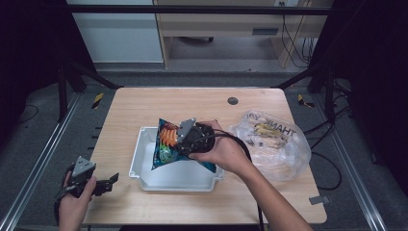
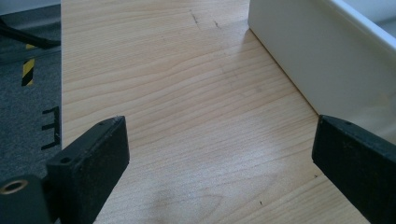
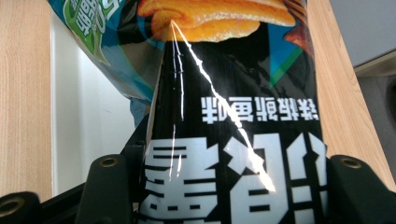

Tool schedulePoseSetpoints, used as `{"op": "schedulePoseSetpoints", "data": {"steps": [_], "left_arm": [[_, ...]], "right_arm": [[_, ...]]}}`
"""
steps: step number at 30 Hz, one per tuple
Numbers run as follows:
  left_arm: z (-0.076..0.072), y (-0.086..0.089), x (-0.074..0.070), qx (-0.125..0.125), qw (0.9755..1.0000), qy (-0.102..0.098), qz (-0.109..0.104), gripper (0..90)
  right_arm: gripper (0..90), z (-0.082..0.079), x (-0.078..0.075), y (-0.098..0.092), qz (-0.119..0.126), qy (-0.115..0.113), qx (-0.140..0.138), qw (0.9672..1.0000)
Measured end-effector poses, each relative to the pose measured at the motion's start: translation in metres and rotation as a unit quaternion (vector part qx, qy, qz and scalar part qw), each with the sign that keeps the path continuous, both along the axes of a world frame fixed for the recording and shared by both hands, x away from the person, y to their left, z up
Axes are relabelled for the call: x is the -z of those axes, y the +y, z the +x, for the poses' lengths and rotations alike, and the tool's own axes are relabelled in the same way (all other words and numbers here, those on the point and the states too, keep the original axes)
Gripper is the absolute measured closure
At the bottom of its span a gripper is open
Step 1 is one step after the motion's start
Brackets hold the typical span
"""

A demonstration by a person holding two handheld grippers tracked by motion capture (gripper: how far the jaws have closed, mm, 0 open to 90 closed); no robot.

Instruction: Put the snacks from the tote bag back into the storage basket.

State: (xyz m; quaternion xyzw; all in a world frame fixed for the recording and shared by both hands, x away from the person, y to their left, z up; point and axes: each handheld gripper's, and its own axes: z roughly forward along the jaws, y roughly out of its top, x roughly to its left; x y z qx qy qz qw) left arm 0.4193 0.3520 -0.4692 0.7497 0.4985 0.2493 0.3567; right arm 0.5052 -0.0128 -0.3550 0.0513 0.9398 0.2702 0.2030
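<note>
Left tool [image 1: 108, 182] agape by table edge [image 1: 91, 173]; right tool [image 1: 183, 139] clamping chip bag [image 1: 166, 144] above tray [image 1: 139, 166].

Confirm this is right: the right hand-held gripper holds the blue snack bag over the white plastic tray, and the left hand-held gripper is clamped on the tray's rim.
Not quite. The left hand-held gripper is open over bare wooden table beside the white plastic tray, per the left gripper view. The right hand-held gripper does hold the blue snack bag over the tray.

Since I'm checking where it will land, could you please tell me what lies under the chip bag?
Under the chip bag, gripped by the right claw, sits the white tray. Its near floor looks bare; the bag covers the rest.
</note>
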Motion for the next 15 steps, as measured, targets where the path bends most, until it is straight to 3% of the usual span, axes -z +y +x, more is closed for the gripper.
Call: {"op": "schedulePoseSetpoints", "data": {"steps": [15], "left_arm": [[0.0001, 0.0005, -0.0003, 0.000, 1.0000, -0.001, 0.001, 3.6]], "right_arm": [[41.5, 0.0032, 0.0105, 0.0060, -0.004, 0.010, -0.005, 0.9999]]}}
